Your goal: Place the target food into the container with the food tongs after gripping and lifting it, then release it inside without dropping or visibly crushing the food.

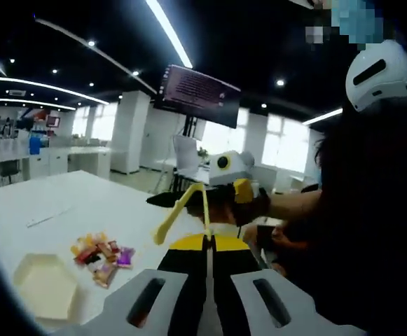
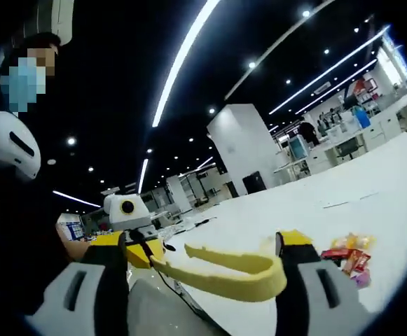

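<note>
gripping the yellow tongs [image 2: 235, 273], your right tool [image 2: 210, 280] pinches them; your left tool [image 1: 207, 280] sits closed, empty; snacks [image 1: 101, 255] at ten o'clock on the counter [image 1: 84, 203].

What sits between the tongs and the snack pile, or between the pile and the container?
Nothing visible. The tongs in the right gripper hang above bare table; the snack pile lies right beside the open container.

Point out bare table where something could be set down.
Free: the wide white table beyond the snacks, towards the far desks, apart from a thin flat strip lying there. Crowded: the near edge, where the tray and snacks sit close together, and the side where the right tool holds the tongs.
</note>
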### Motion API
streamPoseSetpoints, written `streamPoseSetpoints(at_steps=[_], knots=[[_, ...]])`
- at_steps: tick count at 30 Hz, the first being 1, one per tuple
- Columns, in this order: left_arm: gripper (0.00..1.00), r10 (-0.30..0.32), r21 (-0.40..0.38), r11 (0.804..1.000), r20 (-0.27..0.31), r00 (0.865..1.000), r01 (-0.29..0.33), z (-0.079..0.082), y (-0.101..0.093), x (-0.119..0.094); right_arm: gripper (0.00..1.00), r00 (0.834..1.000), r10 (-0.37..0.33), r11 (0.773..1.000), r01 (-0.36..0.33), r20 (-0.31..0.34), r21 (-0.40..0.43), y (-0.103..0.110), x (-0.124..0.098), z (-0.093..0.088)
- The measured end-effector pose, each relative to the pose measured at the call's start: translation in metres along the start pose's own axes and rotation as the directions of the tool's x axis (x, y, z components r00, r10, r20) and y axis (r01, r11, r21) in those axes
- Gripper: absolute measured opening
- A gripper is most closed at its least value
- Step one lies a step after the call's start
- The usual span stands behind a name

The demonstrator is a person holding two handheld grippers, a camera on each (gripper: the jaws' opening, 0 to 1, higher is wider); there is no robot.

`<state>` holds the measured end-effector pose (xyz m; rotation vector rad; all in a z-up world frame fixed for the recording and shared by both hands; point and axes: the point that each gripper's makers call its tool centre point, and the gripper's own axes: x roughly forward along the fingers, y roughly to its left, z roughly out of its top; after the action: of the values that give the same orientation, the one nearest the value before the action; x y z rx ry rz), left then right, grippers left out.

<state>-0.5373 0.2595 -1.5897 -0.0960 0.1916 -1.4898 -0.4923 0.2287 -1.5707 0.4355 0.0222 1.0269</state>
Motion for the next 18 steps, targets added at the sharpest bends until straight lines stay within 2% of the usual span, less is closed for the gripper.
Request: streamPoseSetpoints(at_steps=[4, 6, 14, 18], knots=[[0.0, -0.019, -0.001, 1.0, 0.045, 0.999, 0.019, 0.016, -0.008, -0.002, 0.88, 0.995, 0.075, 0.997, -0.077, 0.058, 0.024, 0.019, 0.009, 0.018], [0.0, -0.028, 0.002, 1.0, 0.062, 0.998, 0.028, 0.021, -0.012, -0.002, 0.88, 0.994, 0.088, 0.996, -0.09, 0.066, 0.022, 0.023, 0.01, 0.022], [0.0, -0.084, 0.026, 0.996, 0.086, 0.993, 0.082, 0.036, -0.03, 0.002, 0.88, 0.987, 0.147, 0.988, -0.15, 0.067, 0.037, 0.038, 0.014, 0.027], [0.0, -0.096, 0.025, 0.995, 0.094, 0.991, 0.094, 0.04, -0.034, 0.003, 0.87, 0.985, 0.167, 0.986, -0.168, 0.046, 0.024, 0.046, 0.016, 0.025]])
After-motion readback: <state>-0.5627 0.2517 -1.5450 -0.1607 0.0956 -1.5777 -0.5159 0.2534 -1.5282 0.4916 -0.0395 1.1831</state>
